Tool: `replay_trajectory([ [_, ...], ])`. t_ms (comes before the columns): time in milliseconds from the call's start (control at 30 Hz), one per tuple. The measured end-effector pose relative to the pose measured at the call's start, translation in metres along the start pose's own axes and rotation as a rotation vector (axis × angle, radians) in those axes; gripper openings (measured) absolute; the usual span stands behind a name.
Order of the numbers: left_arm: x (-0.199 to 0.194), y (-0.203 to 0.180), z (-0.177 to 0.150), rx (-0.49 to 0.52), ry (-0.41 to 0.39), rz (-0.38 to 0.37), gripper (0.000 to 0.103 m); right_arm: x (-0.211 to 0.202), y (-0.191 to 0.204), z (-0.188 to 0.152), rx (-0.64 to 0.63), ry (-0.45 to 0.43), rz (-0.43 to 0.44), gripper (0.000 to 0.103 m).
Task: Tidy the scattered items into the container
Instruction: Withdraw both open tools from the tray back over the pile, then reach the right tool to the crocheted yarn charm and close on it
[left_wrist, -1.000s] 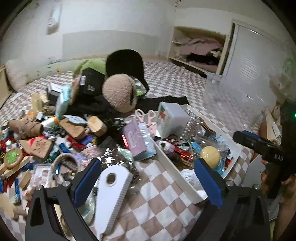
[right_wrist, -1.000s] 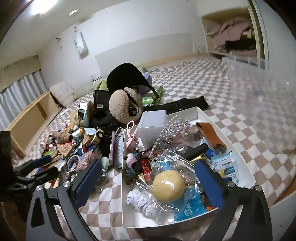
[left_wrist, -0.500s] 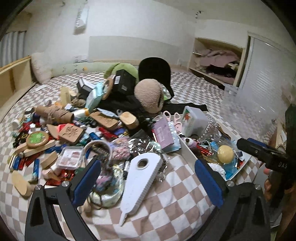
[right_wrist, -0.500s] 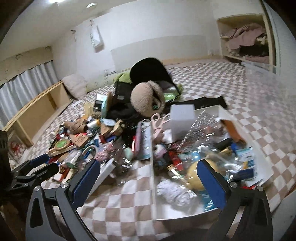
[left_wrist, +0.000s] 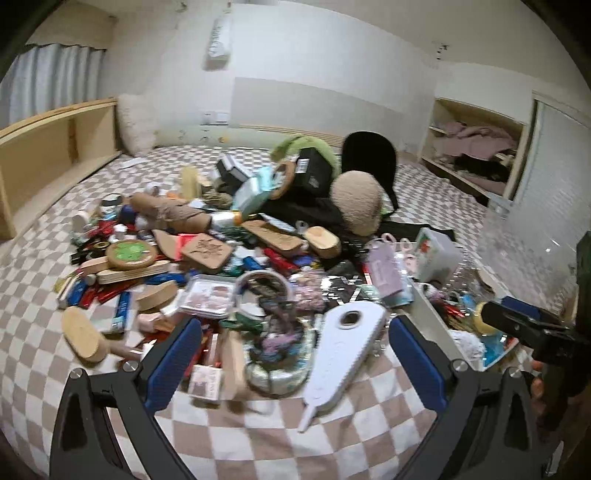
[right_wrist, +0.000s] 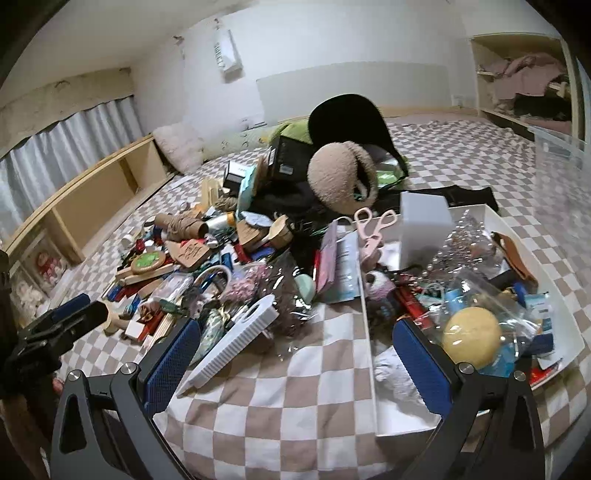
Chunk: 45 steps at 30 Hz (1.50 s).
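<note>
Tongs, left (left_wrist: 295, 354) and right (right_wrist: 297, 354), both gape wide, empty, above scattered clutter (left_wrist: 207, 258).

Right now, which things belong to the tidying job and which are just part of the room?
Job: white tray; white comb; pink scissors; round green coaster; both open claws, left, right.
Room: pillow; wooden shelf; curtain.

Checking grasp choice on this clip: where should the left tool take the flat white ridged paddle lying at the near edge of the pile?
Probably across the paddle's narrow lower half, coming from above with the left tool. It lies flat on the checked cover, tapered handle end nearest, with bare cloth beside that end. The wide holed end rests against clutter, leaving less finger room.
</note>
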<state>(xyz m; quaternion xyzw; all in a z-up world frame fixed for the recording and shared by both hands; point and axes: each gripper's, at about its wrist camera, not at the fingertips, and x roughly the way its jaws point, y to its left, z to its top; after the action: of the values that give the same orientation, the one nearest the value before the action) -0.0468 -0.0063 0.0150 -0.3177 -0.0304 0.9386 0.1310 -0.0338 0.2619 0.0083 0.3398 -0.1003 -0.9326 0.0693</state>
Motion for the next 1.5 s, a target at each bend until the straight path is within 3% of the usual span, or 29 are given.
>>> replay_trajectory([
  [400,0.011,0.015,-0.017,0.003,0.015,0.054,0.102,0.02,0.015,-0.006,-0.006,0.033,0.037,0.103],
  [833,0.033,0.035,-0.031,-0.044,0.055,0.069,0.102,0.05,0.04,-0.009,-0.023,0.087,0.133,0.103],
  [1033,0.042,0.038,-0.036,-0.064,0.07,0.069,0.101,0.074,0.055,-0.005,-0.027,0.134,0.194,0.094],
  [1133,0.047,0.041,-0.039,-0.083,0.085,0.077,0.091,0.088,0.065,-0.002,-0.041,0.167,0.232,0.084],
  [1500,0.057,0.046,-0.047,-0.127,0.123,0.083,0.09,0.146,0.092,0.005,-0.091,0.326,0.343,0.057],
])
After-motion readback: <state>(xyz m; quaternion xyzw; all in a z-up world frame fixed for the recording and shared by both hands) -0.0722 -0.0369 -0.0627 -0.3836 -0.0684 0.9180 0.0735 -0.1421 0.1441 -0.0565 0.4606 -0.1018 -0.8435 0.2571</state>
